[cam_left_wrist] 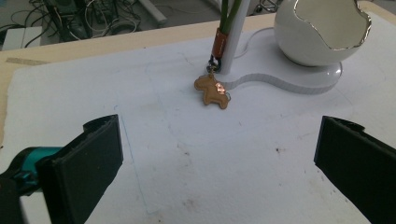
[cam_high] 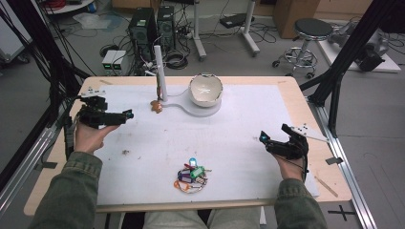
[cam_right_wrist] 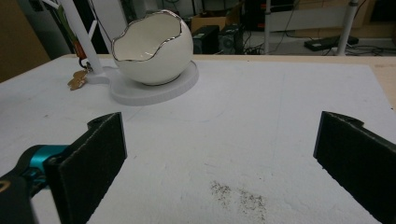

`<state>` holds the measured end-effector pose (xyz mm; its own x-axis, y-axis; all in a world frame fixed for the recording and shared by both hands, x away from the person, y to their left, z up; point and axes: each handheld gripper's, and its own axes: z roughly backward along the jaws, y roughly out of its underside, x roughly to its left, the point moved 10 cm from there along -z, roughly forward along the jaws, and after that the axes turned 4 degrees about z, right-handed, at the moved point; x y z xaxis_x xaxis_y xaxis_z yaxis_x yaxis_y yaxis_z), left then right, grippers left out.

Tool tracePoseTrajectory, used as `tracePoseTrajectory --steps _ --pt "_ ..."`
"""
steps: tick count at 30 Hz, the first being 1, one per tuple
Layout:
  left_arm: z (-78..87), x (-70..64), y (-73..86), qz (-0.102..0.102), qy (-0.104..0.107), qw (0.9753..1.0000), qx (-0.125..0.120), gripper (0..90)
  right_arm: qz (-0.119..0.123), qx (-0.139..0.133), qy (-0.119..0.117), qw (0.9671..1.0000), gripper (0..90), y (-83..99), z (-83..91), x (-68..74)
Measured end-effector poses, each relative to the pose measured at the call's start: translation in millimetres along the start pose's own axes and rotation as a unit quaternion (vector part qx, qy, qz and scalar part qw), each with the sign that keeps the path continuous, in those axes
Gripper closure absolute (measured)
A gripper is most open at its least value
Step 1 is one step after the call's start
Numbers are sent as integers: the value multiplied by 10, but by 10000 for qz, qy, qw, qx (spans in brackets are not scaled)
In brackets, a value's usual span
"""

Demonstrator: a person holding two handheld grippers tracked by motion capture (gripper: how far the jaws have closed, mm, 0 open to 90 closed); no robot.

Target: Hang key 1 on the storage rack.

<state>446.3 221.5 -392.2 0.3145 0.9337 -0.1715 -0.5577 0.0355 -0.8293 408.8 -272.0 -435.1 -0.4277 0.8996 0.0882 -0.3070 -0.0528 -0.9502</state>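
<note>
Two tongs are seen in the high view: left tongs [cam_high: 128,114] nearer the horse charm [cam_high: 156,106], beside the egg bowl [cam_high: 206,89]. In the left gripper view, jaws gape wide, empty, charm straight ahead. In the right gripper view, right tongs [cam_right_wrist: 219,154] gape empty.

Olive-green sleeves enter at the frame's lower corners, each hand gripping a black tool [cam_high: 125,114] [cam_high: 265,139] with teal accents and flat black jaws.

Brown horse-shaped keychain charm [cam_left_wrist: 213,91] I see hanging by orange clip from white stand post [cam_left_wrist: 232,42], resting on table, small keychain pile [cam_high: 192,175] near front edge
</note>
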Motion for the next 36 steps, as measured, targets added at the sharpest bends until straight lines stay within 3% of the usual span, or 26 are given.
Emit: tracePoseTrajectory --steps 10,25,36 --pt "69 47 194 0 -8 10000 -12 16 25 7 -9 10000 17 1 -6 8" --pt "219 114 381 65 -39 9995 -307 16 28 8 -15 10000 16 2 -4 14" --pt "289 250 549 242 -162 9986 -436 16 30 10 -8 10000 16 2 -6 18"
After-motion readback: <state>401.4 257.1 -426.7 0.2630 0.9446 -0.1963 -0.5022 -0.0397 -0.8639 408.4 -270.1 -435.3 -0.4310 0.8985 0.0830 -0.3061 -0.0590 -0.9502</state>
